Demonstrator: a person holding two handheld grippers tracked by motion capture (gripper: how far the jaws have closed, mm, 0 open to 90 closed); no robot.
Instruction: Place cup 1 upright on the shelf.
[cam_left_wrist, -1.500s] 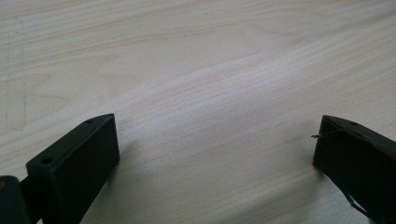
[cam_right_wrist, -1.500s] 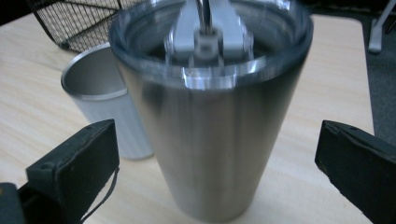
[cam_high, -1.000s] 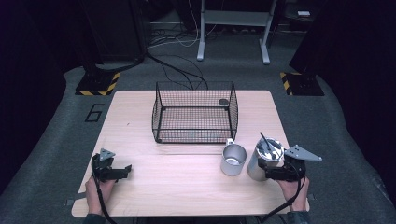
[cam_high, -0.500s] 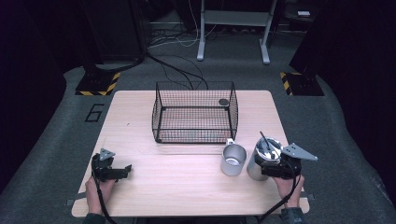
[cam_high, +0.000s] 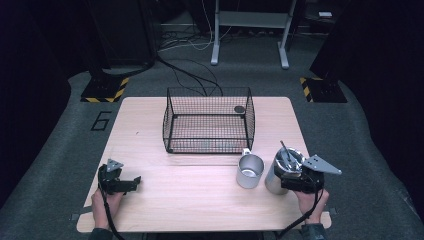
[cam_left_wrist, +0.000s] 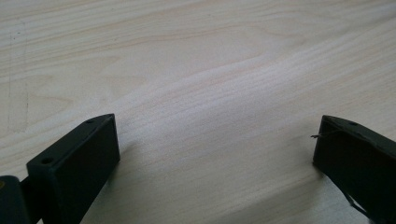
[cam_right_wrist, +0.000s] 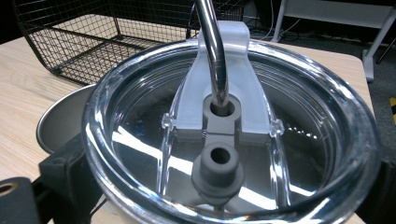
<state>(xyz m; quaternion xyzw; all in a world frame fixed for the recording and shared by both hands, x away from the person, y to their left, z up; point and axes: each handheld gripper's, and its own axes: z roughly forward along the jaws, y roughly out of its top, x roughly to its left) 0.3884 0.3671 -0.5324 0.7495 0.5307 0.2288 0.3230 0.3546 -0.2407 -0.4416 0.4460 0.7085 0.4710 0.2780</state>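
Right tool (cam_high: 292, 181): we now pinch the lidded steel tumbler with metal straw (cam_high: 285, 169) near the counter's right edge; lifting looks next.
Left tool (cam_high: 131, 183): jaws spread, idle.

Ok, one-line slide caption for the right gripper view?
Right gripper jaws flank a clear-lidded tumbler with metal straw; wire basket behind.

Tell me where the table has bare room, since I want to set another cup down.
Free: the wide stretch between the left gripper and the steel mug, in front of the wire basket, and the strip left of the basket. Crowded: the front right, where the mug, the lidded tumbler and the right gripper stand close together.
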